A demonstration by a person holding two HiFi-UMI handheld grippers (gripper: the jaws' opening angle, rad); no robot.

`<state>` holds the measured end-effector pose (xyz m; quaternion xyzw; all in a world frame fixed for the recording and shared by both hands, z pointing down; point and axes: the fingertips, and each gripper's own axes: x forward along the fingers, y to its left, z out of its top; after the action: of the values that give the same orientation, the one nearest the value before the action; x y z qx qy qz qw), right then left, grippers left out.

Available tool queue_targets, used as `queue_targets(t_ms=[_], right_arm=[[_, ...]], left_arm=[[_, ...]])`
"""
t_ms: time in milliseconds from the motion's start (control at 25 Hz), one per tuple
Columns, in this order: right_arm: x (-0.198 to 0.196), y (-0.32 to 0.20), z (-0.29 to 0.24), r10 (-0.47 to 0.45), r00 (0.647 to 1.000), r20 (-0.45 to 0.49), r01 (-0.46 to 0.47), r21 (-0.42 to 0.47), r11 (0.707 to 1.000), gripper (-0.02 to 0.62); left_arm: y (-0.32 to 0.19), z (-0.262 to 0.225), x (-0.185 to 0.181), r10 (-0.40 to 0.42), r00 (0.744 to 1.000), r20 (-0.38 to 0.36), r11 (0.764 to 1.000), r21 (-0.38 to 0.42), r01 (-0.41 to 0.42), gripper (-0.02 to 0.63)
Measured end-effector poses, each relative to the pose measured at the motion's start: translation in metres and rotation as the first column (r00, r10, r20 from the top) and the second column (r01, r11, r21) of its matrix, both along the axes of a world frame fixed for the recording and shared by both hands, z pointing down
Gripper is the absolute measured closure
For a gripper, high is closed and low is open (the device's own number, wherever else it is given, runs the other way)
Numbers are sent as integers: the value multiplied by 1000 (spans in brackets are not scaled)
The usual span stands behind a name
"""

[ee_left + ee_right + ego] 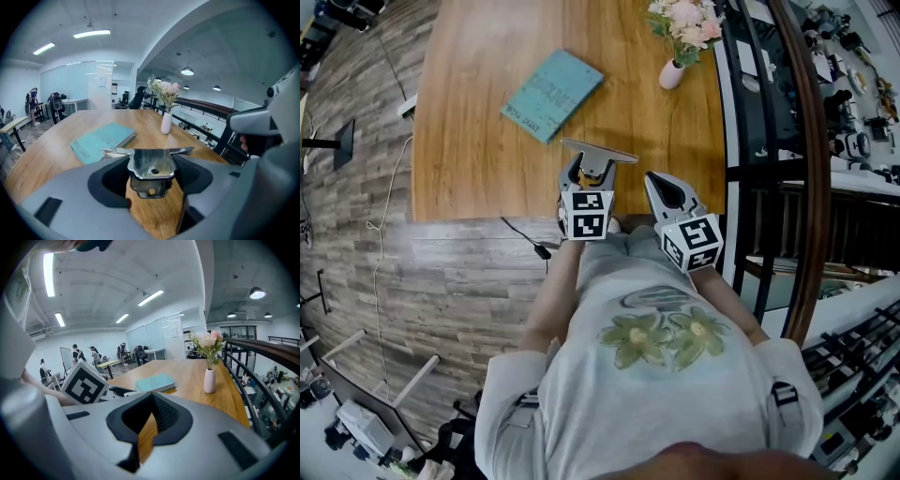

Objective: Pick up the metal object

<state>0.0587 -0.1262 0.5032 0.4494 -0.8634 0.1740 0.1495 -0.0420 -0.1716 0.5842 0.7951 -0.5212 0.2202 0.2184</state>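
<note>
The metal object [151, 168] is a shiny bent bracket with flat wings and a hole in its middle. My left gripper [151, 180] is shut on it, with the bracket clamped between both jaws. In the head view the left gripper [586, 172] holds the metal object [600, 152] over the near edge of the wooden table [478, 159]. My right gripper [667, 190] sits just to the right, near the table edge. In the right gripper view the right gripper [146, 427] is shut, with only a thin sliver of wood showing and nothing held.
A teal book [551, 94] lies on the table beyond the left gripper. A white vase with pink flowers [674, 67] stands at the far right. A dark railing [769, 141] runs along the table's right side. A black cable [525, 239] lies on the floor.
</note>
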Motion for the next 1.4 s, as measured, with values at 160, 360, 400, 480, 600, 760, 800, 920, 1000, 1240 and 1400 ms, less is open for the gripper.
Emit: queue_targets(t_ms=[160, 360, 400, 480, 600, 760, 800, 920, 1000, 1240, 1400], right_arm=[[2, 1, 1, 4, 1000, -1, -4, 1, 1000, 588], [7, 0, 1, 6, 1000, -6, -6, 3, 1000, 588], [8, 0, 1, 7, 1000, -6, -7, 3, 1000, 588], [9, -1, 1, 10, 1000, -5, -10, 5, 1000, 588], [11, -2, -1, 14, 1000, -4, -14, 11, 1000, 588], [14, -2, 0, 23, 1000, -4, -23, 15, 1000, 588], [14, -2, 0, 23, 1000, -4, -23, 17, 1000, 588], [13, -4, -2, 20, 1000, -7, -20, 21, 1000, 588], [12, -5, -3, 17, 1000, -7, -17, 23, 1000, 588], [6, -6, -6, -1, 1000, -3, 1, 28, 1000, 588], [1, -8, -13, -7, 1000, 7, 7, 39, 999, 588]], left_arm=[[2, -6, 3, 8, 1000, -1, 1000, 11, -8, 304], [1, -20, 6, 27, 1000, 15, 999, 44, -27, 304], [0, -23, 7, 31, 999, 19, 998, 54, -32, 304], [0, -29, 8, 37, 999, 24, 997, 69, -39, 304], [-1, -43, 9, 38, 999, 10, 995, 95, -39, 304], [-1, -59, 9, 39, 999, -8, 991, 125, -37, 304], [-1, -62, 9, 40, 999, -12, 991, 131, -38, 304], [-3, -71, 8, 46, 999, -15, 988, 149, -43, 304], [-4, -77, 9, 52, 999, -15, 986, 159, -49, 304], [-6, -91, 9, 64, 998, -23, 982, 180, -59, 304], [-6, -102, 6, 66, 998, -24, 978, 201, -60, 304]])
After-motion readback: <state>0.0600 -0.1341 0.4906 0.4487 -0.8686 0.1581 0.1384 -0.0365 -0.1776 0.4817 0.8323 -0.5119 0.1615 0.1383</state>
